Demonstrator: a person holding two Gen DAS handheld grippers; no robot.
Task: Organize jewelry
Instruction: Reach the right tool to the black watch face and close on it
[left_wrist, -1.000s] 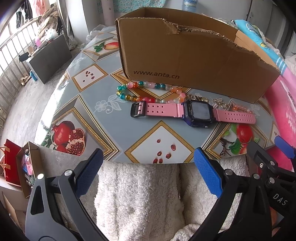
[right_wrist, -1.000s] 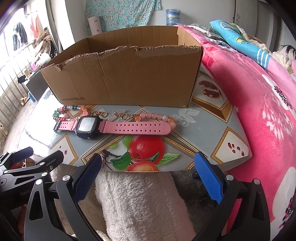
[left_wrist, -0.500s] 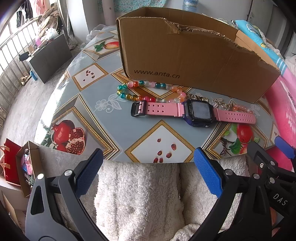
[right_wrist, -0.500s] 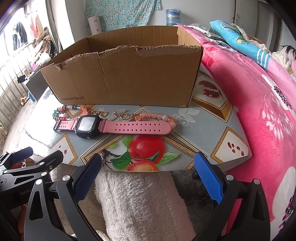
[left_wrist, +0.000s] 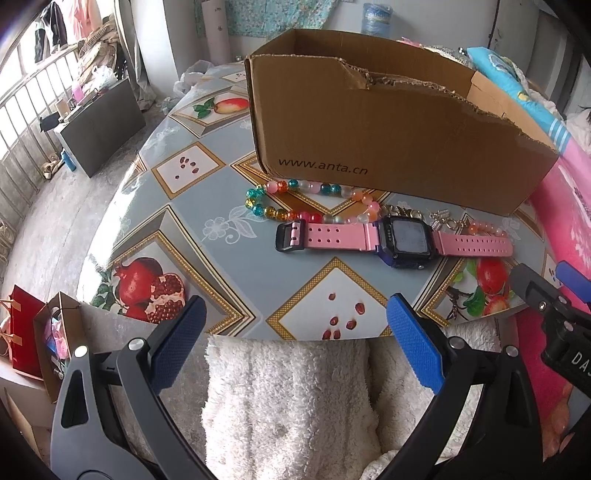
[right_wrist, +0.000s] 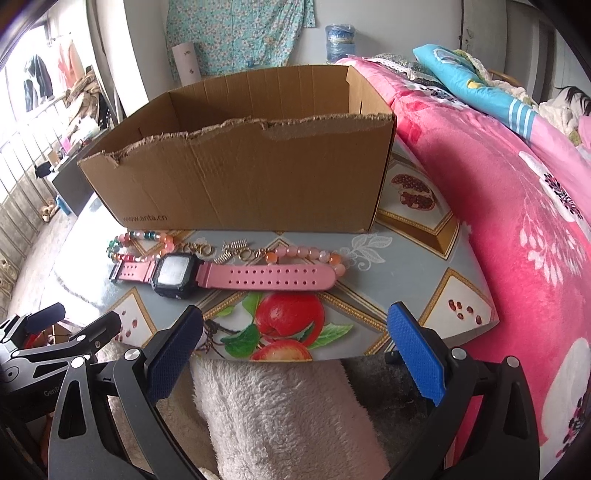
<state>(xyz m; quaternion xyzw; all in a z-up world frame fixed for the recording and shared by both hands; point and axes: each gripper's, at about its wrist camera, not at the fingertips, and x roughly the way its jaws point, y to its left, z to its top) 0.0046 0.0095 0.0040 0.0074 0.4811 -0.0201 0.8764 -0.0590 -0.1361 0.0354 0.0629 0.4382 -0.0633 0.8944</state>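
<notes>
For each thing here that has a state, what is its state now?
Brown cardboard box: open, top edge torn.
Pink-strapped digital watch: unbuckled, lying flat.
Multicoloured bead bracelet: lying on the table.
Left gripper: open, empty.
Right gripper: open, empty.

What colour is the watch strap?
Pink, with a black buckle end; the watch strap shows best in the left wrist view.

I'm in a home bedroom: a pink floral quilt (right_wrist: 517, 229) right of my tool, hanging clothes (right_wrist: 37, 83) far left
</notes>
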